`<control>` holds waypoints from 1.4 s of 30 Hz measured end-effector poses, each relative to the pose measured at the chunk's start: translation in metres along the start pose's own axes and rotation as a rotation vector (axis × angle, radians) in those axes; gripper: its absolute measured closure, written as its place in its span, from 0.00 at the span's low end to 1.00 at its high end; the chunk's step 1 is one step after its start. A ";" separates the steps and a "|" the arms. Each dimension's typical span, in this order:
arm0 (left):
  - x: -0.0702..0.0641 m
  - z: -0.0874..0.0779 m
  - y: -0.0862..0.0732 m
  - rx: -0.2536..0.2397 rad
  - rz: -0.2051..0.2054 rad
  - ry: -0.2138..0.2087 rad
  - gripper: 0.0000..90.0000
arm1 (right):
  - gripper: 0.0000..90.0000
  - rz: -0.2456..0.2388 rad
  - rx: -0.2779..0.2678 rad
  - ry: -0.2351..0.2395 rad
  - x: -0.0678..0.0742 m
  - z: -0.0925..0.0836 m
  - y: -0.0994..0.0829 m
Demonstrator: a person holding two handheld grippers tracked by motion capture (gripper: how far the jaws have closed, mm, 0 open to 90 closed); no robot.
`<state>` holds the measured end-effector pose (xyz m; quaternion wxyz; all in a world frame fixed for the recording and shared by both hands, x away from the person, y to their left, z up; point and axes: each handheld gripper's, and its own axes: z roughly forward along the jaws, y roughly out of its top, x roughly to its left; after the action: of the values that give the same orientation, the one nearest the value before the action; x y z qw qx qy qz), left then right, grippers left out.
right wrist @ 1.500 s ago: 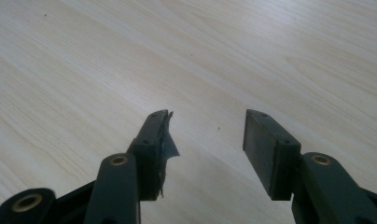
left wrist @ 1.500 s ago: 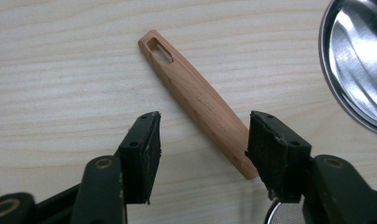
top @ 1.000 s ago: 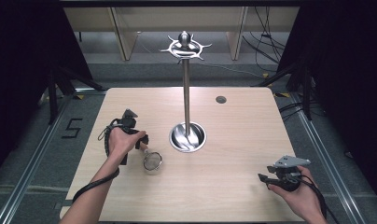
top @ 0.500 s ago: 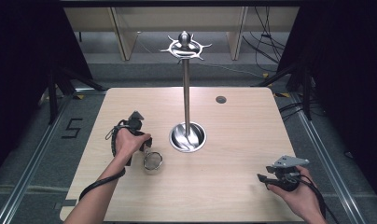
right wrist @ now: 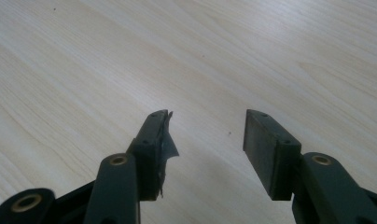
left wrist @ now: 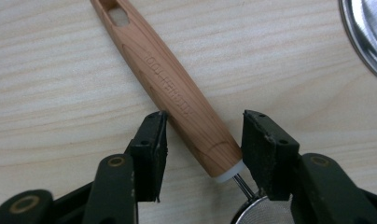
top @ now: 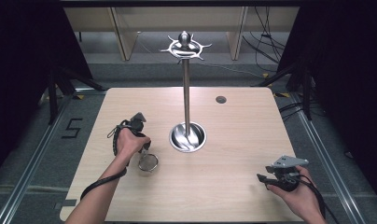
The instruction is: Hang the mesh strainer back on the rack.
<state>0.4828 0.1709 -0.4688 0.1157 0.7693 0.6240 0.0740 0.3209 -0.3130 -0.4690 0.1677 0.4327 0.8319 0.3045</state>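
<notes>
Between our left gripper's (left wrist: 203, 140) jaws lies one wooden-handled strainer (left wrist: 177, 88), flat on the counter (top: 242, 140) near the stand's steel base (top: 188, 137). Those jaws have just been closing; the left pad touches the handle, the right one stands clear. Its mesh bowl is cut off at the frame's edge. Our right gripper (right wrist: 205, 140) gapes over bare wood.

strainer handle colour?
Light reddish-brown wood grain with a white collar at the mesh end; the strainer handle shows best in the left gripper view.
</notes>
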 end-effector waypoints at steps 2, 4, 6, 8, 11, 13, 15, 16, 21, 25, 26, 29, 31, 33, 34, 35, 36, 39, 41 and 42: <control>0.001 0.000 0.000 0.004 0.002 0.000 0.58 | 0.57 -0.002 0.000 0.000 0.000 0.000 0.000; 0.003 -0.001 0.000 0.020 0.006 0.007 0.59 | 0.57 -0.001 0.001 0.002 0.000 0.000 0.000; 0.004 0.001 0.001 0.016 -0.009 0.011 0.59 | 0.57 0.000 0.001 0.004 0.000 0.000 0.000; 0.004 0.002 0.001 0.010 -0.020 0.012 0.59 | 0.57 0.000 0.000 0.004 0.000 0.000 0.000; 0.001 0.008 -0.001 0.046 -0.012 0.030 0.58 | 0.57 0.000 -0.010 -0.003 0.001 0.000 0.000; 0.000 0.009 -0.002 0.034 -0.007 0.041 0.61 | 0.57 -0.006 -0.014 0.000 0.001 -0.001 0.001; 0.002 0.009 -0.003 0.027 -0.003 0.031 0.63 | 0.57 0.020 -0.003 0.004 0.003 -0.002 0.002; 0.002 0.009 -0.003 0.027 -0.003 0.031 0.64 | 0.57 0.020 -0.003 0.004 0.003 -0.002 0.002; 0.006 0.009 -0.006 0.024 0.005 0.031 0.70 | 0.57 -0.023 -0.012 0.002 0.001 -0.001 0.002; 0.009 0.009 -0.009 0.009 0.000 0.038 0.73 | 0.57 -0.006 -0.015 0.001 0.003 0.000 0.001; 0.009 0.009 -0.011 -0.003 -0.002 0.037 0.73 | 0.57 -0.021 -0.013 0.002 0.002 0.000 0.001; 0.010 0.009 -0.011 0.010 -0.007 0.040 0.75 | 0.57 -0.023 -0.005 0.006 0.002 -0.001 0.002; 0.011 0.009 -0.012 0.006 0.009 0.044 0.75 | 0.57 -0.023 -0.006 0.006 0.002 -0.001 0.002; 0.012 0.008 -0.012 0.009 0.014 0.046 0.75 | 0.57 -0.022 -0.011 0.007 0.002 -0.001 0.002; 0.013 0.008 -0.012 0.008 0.014 0.045 0.75 | 0.57 -0.022 -0.011 0.007 0.002 -0.001 0.002; 0.013 0.008 -0.013 0.001 0.016 0.037 0.76 | 0.57 -0.021 -0.011 0.007 0.002 -0.001 0.002; 0.013 0.008 -0.013 0.001 0.016 0.037 0.76 | 0.57 -0.021 -0.011 0.007 0.002 -0.001 0.002; 0.016 0.008 -0.015 -0.011 0.023 0.025 0.76 | 0.57 -0.021 -0.011 0.008 0.002 -0.001 0.002; 0.017 0.007 -0.018 -0.020 0.028 0.018 0.76 | 0.57 -0.021 -0.012 0.008 0.002 -0.001 0.002; 0.017 0.007 -0.018 -0.020 0.028 0.018 0.76 | 0.57 -0.021 -0.013 0.007 0.002 -0.001 0.002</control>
<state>0.4714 0.1904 -0.4811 0.1166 0.7760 0.6134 0.0886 0.3206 -0.3110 -0.4670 0.1705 0.4218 0.8350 0.3095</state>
